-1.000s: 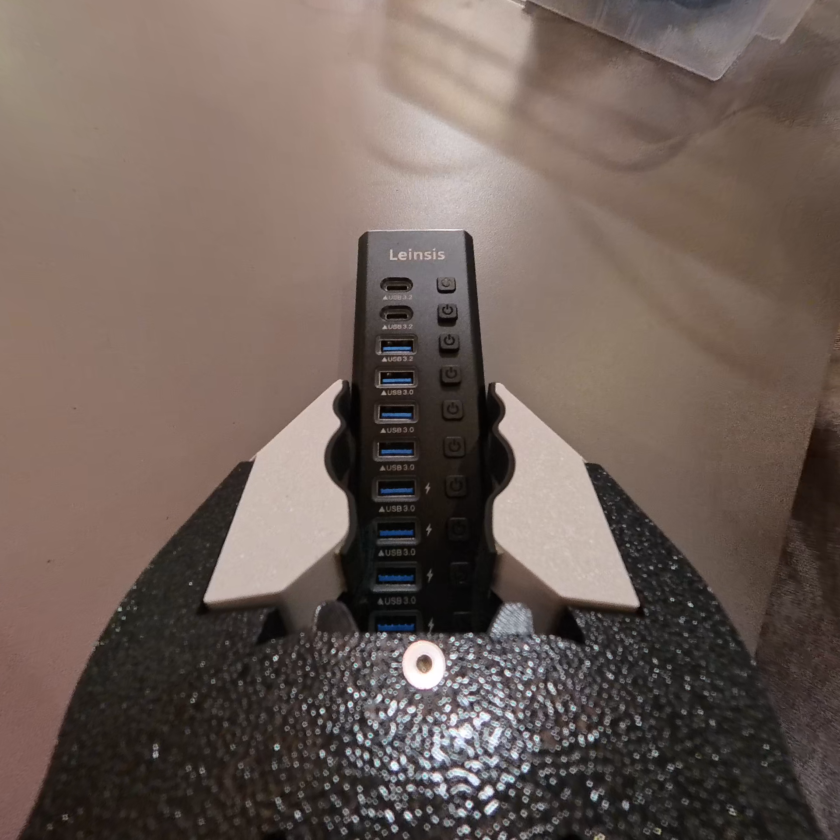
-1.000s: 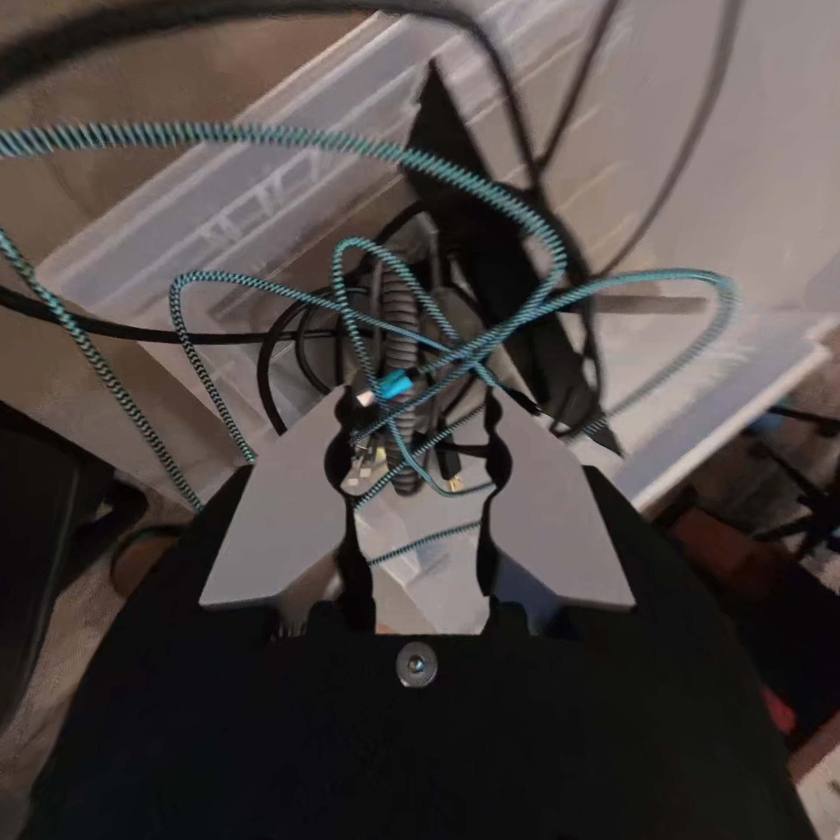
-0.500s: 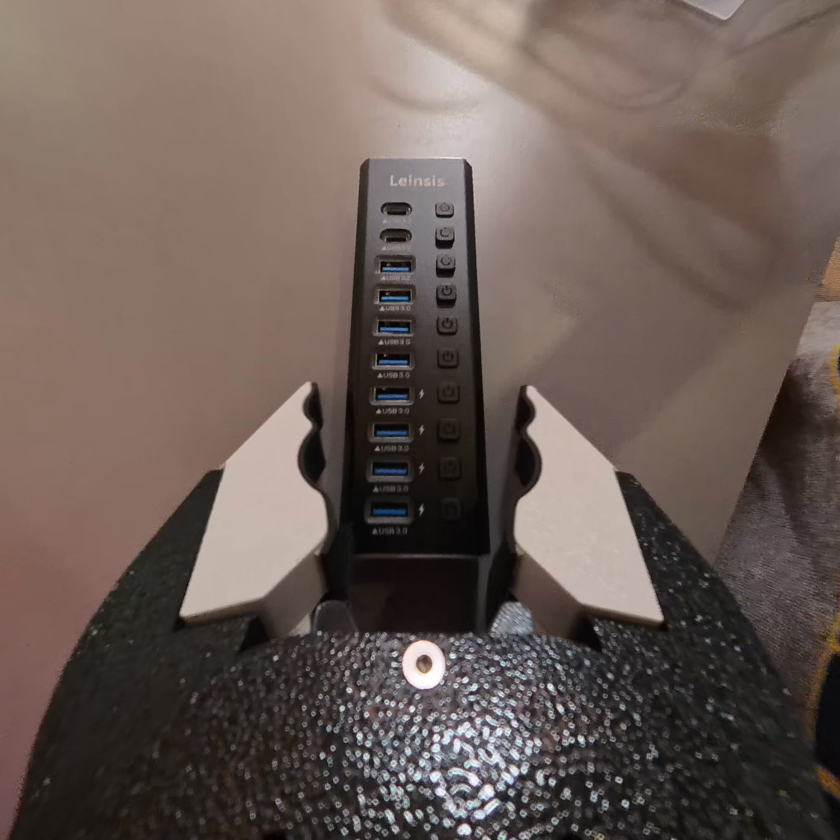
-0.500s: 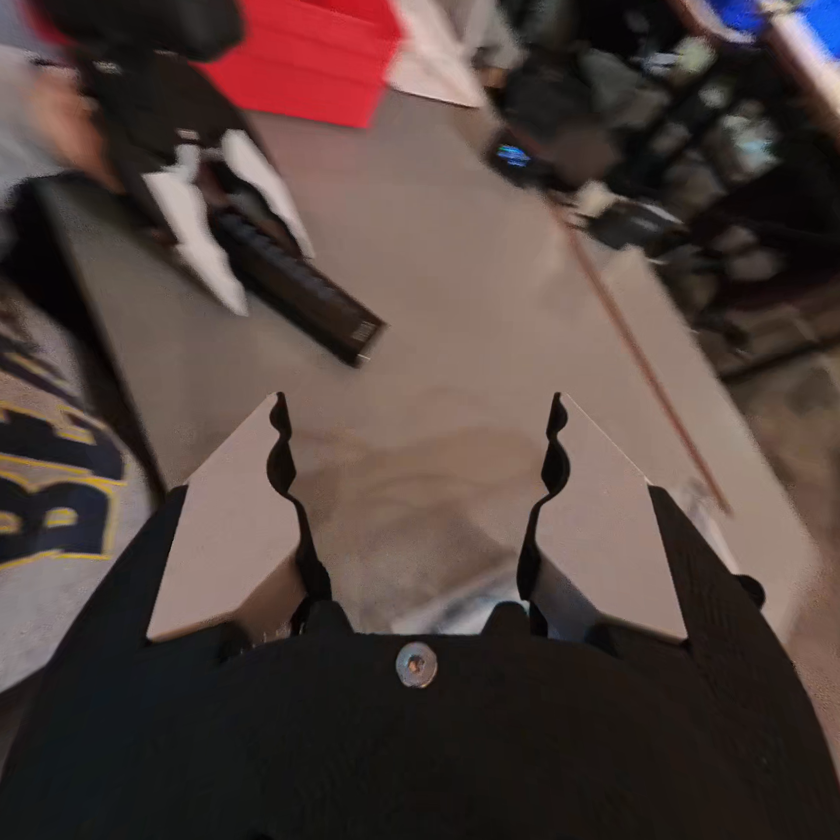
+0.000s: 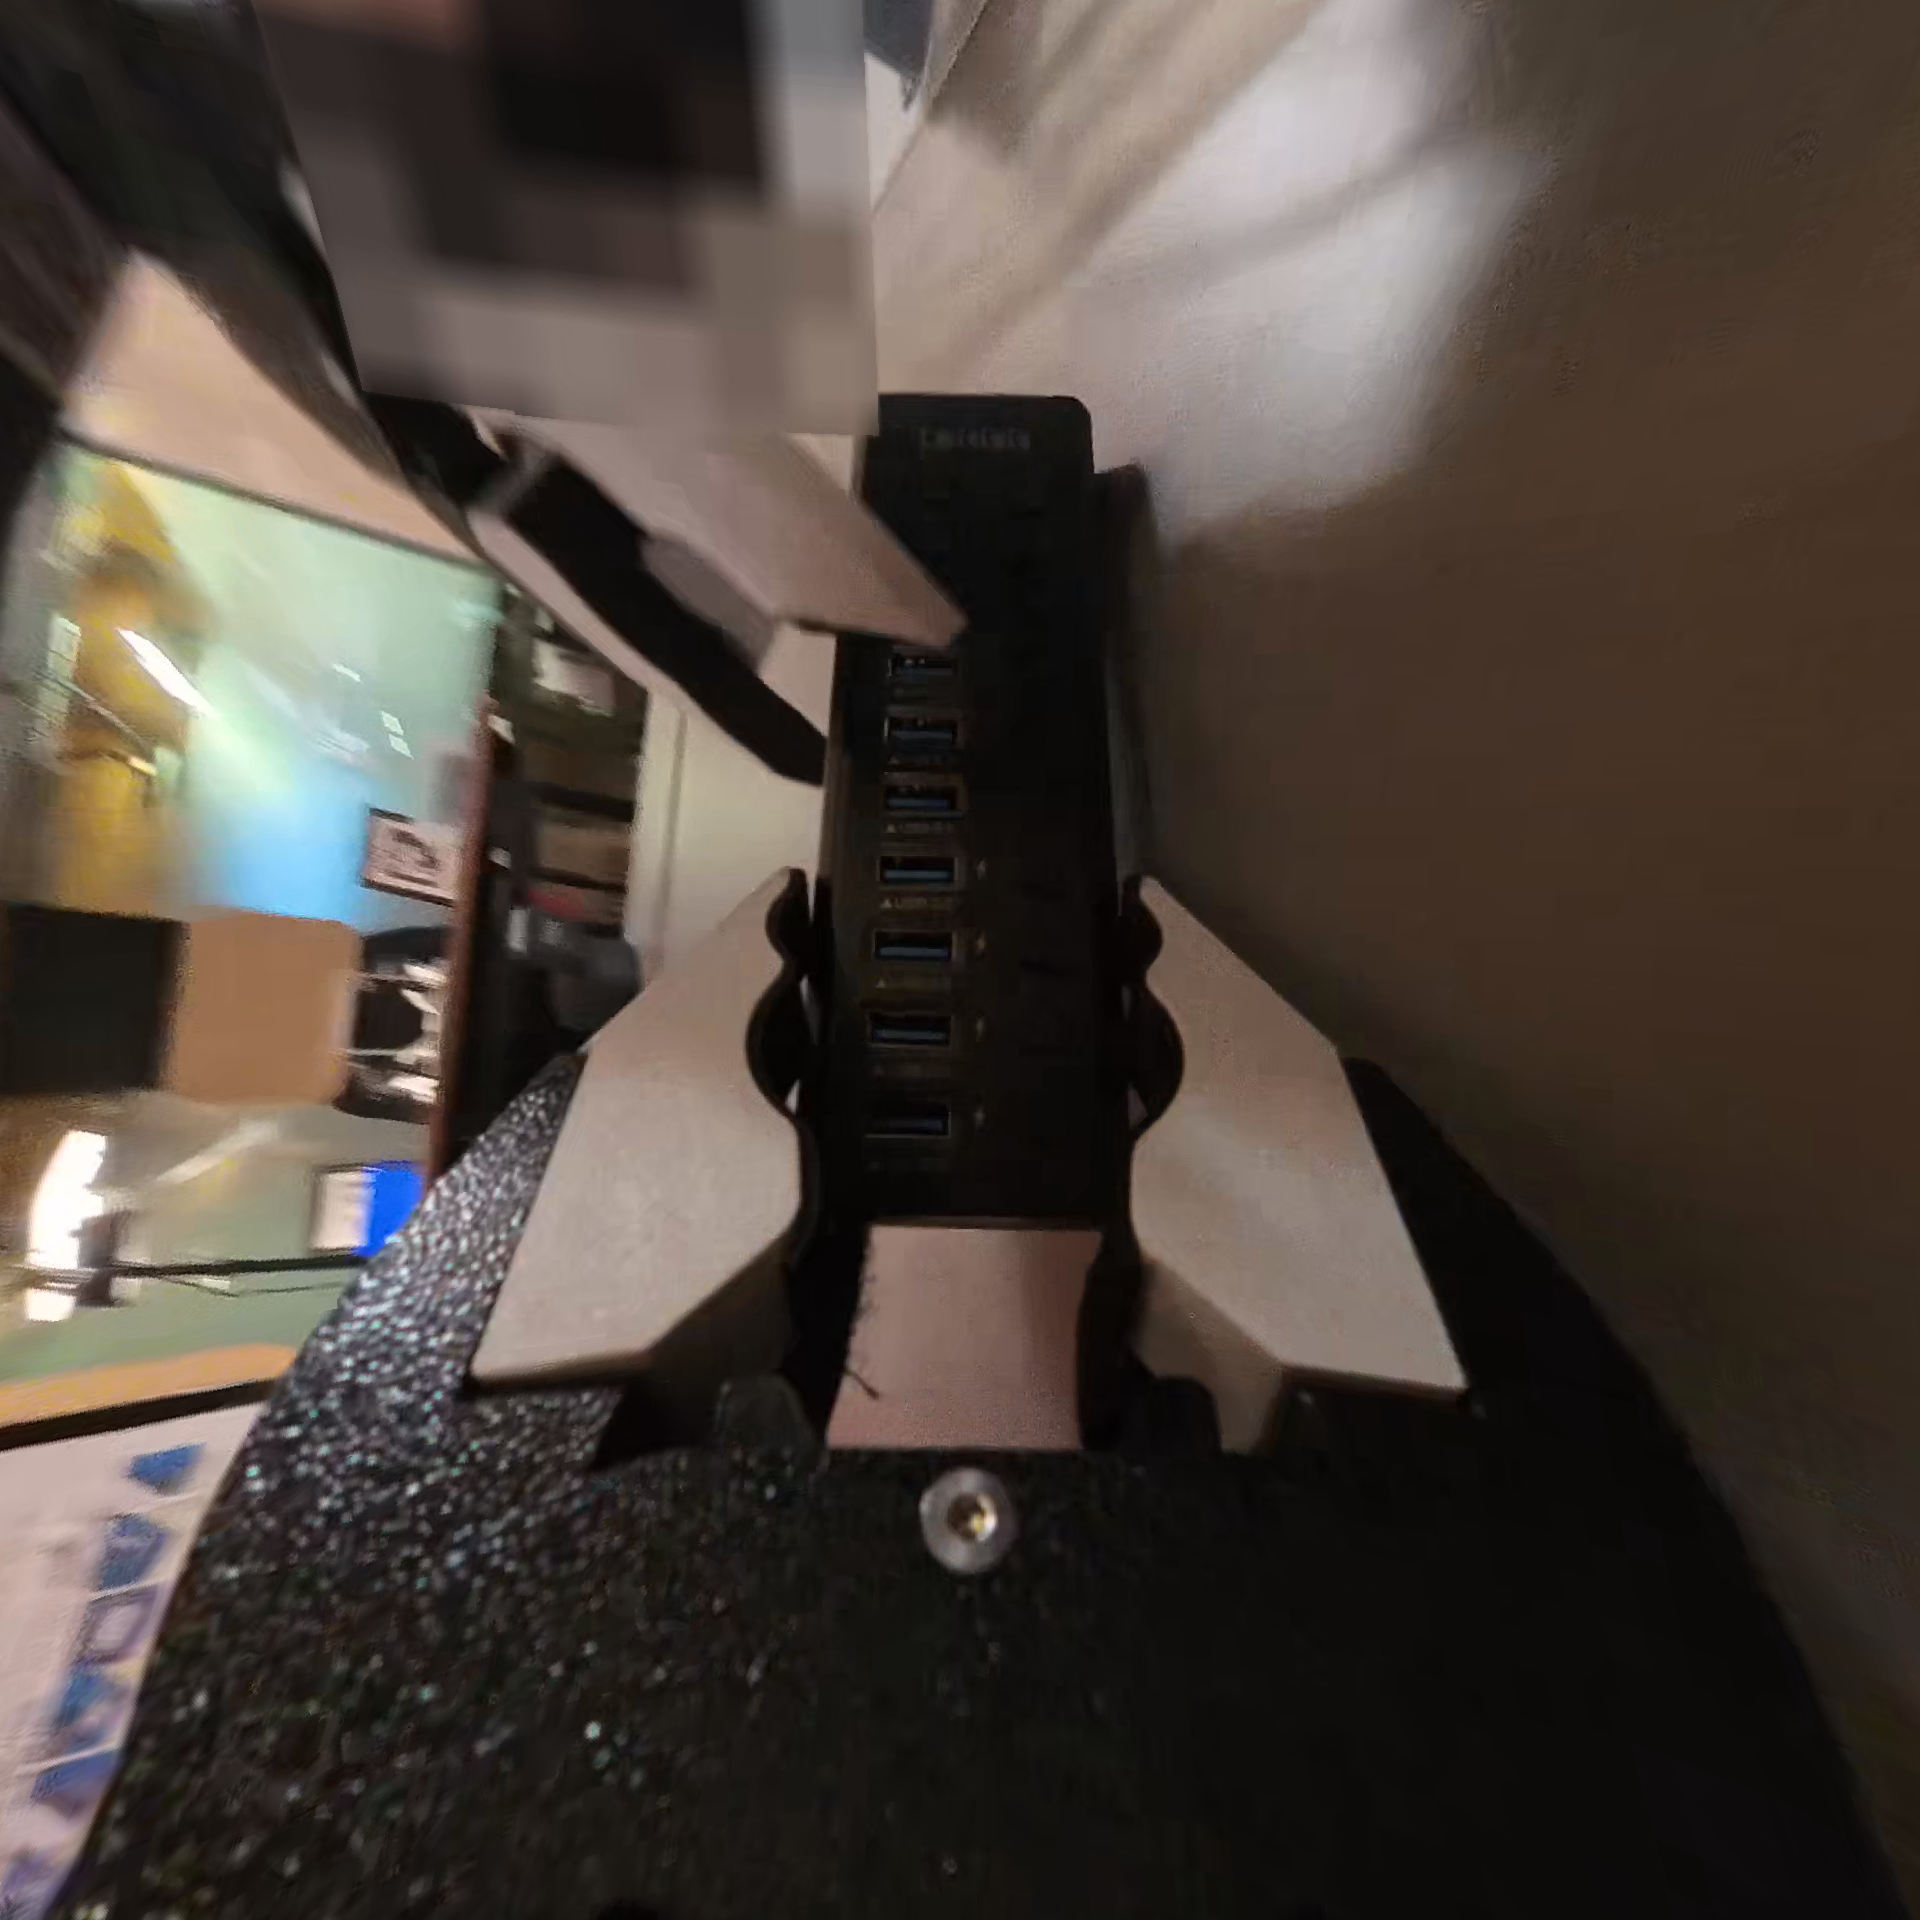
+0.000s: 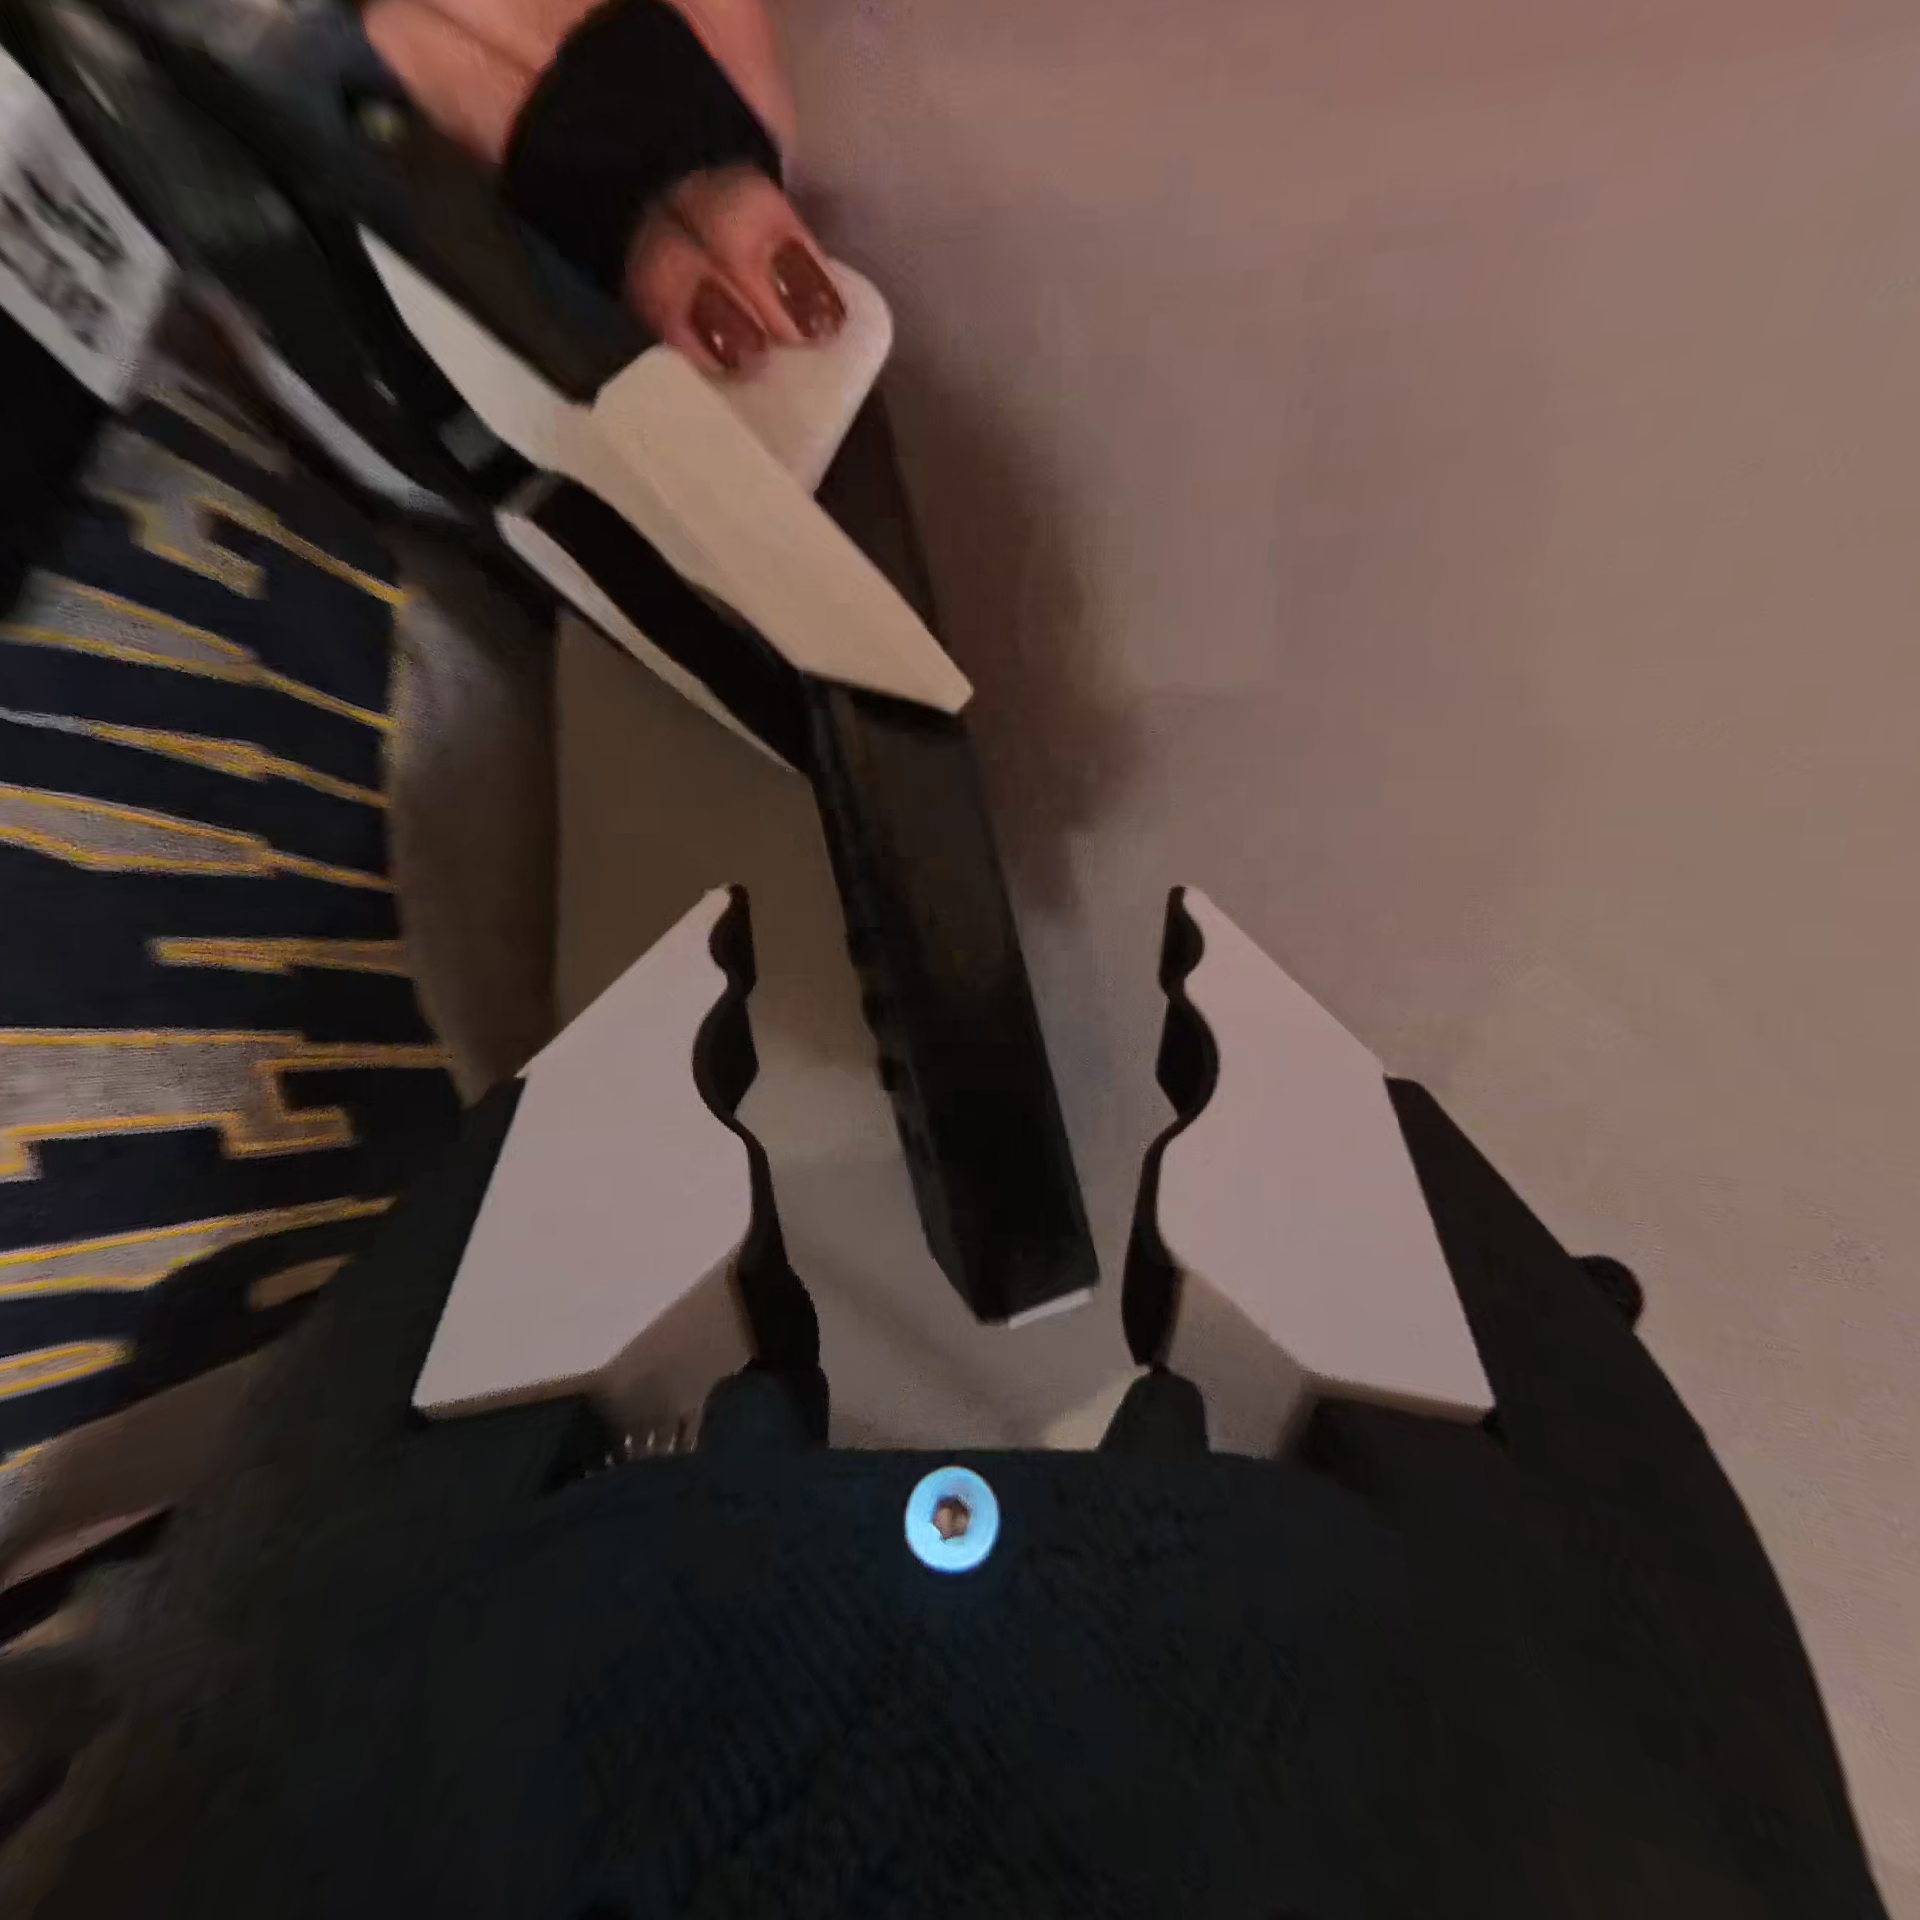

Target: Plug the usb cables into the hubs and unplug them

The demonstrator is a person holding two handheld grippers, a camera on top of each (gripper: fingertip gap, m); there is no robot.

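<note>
A long black USB hub point(image 5: 977, 1039) with a row of blue ports lies between the fingers of my left gripper point(image 5: 964, 888), which is shut on its sides and holds it tipped over the tan table point(image 5: 1558, 727). In the right wrist view the hub point(image 6: 935, 987) runs from the left gripper's finger point(image 6: 748, 540) down between the fingers of my right gripper point(image 6: 954, 899). The right gripper is open, with the hub's free end between its fingers and not touched. One right finger point(image 5: 810, 561) shows at the hub's far end in the left view. No cables are in view.
A person's hand point(image 6: 748, 291) holds the left gripper. A dark garment with yellow print point(image 6: 208, 831) fills the left of the right wrist view. The table edge point(image 6: 478, 831) runs beside it. A blurred room with shelves point(image 5: 561, 831) lies past the table.
My left gripper opened, then closed on the hub and tipped it. My right gripper swung away from the cable box and came over the hub's far end.
</note>
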